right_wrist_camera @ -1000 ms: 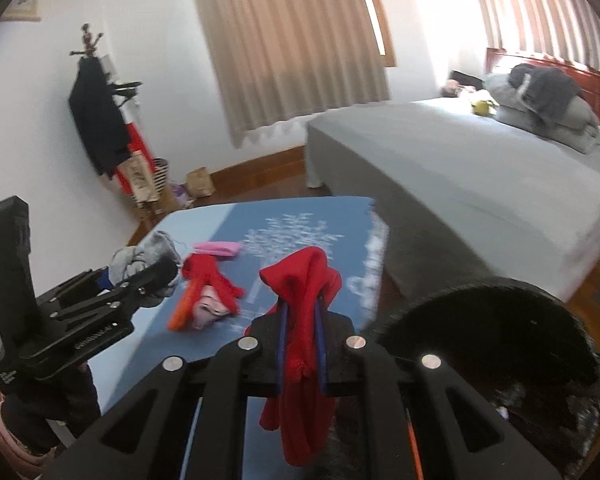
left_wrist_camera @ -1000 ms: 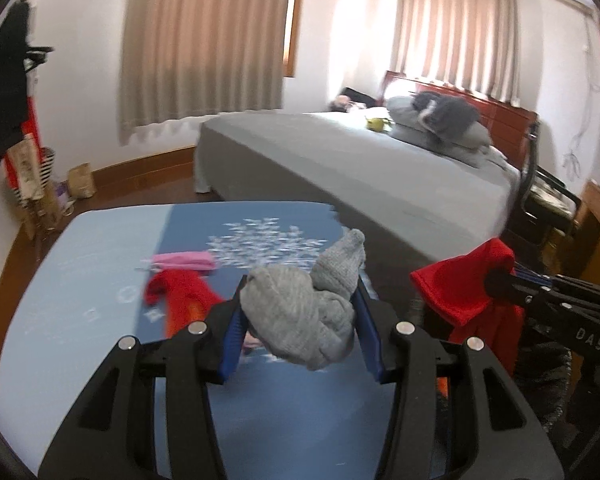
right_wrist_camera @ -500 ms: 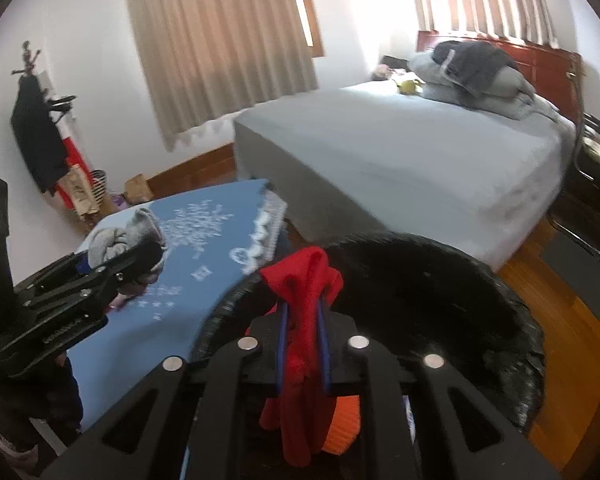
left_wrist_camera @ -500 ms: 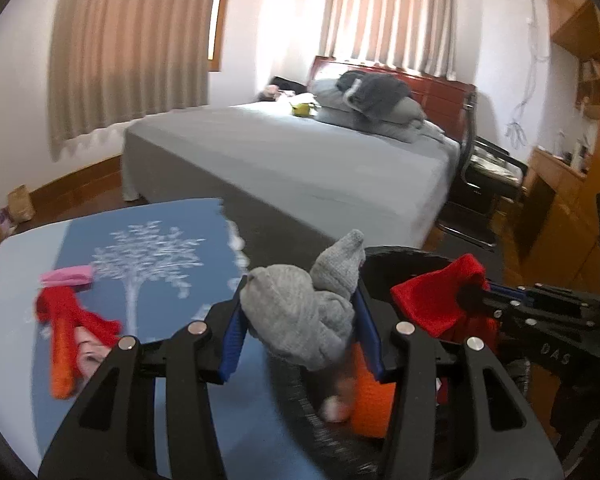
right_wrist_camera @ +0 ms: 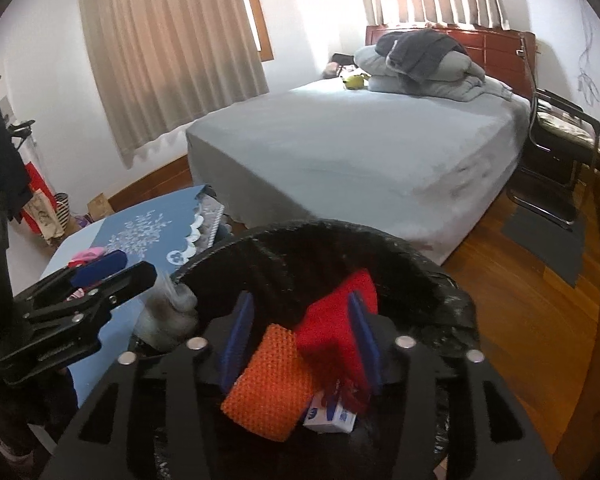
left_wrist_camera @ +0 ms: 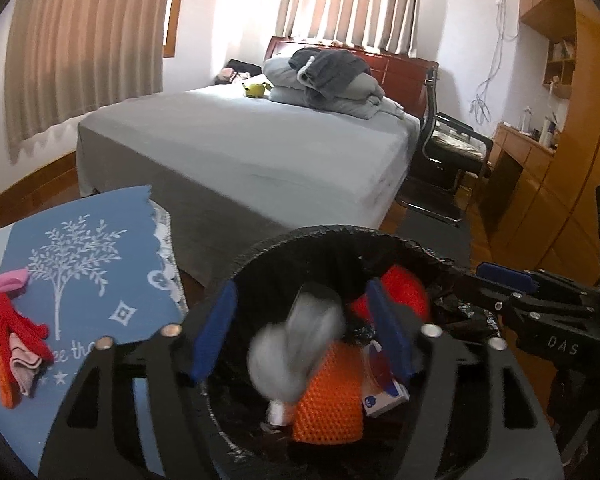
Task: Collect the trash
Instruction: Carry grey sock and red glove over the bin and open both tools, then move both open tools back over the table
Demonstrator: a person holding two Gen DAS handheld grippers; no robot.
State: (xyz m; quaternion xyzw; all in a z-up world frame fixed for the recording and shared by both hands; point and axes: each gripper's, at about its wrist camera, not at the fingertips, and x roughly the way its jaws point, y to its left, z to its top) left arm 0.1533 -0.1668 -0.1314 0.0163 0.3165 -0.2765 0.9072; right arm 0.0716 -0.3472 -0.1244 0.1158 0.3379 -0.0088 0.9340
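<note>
- The left gripper (left_wrist_camera: 300,336) is hanging over the mouth of the black-lined bin (left_wrist_camera: 284,244), its jaws opening; the grey sock bundle (left_wrist_camera: 296,352) is sitting blurred between the blue pads with a gap on either side, so I judge it to be dropping free rather than being held
- The right gripper (right_wrist_camera: 300,344) is hanging over the same bin from the other side, its jaws also opening; the red cloth (right_wrist_camera: 336,320) is lying between them and leaning against the right-hand pad, and it looks released rather than pinched
- Inside the bin, an orange knitted piece (right_wrist_camera: 272,388) and a small white box (right_wrist_camera: 332,416) are lying under the two falling things
- To do this drop well, both grippers are best kept well inside the rim while the jaws are spreading, so that nothing is catching on the liner's edge; the red cloth is the likelier one to be clinging to a pad, so a wider spread would be helping there
- On the blue tablecloth (left_wrist_camera: 100,288), toward its left edge, more is waiting: a red glove (left_wrist_camera: 12,328) lying over a pale pink cloth (left_wrist_camera: 22,364), and a pink item (left_wrist_camera: 8,282) just beyond it; those are probably coming next
</note>
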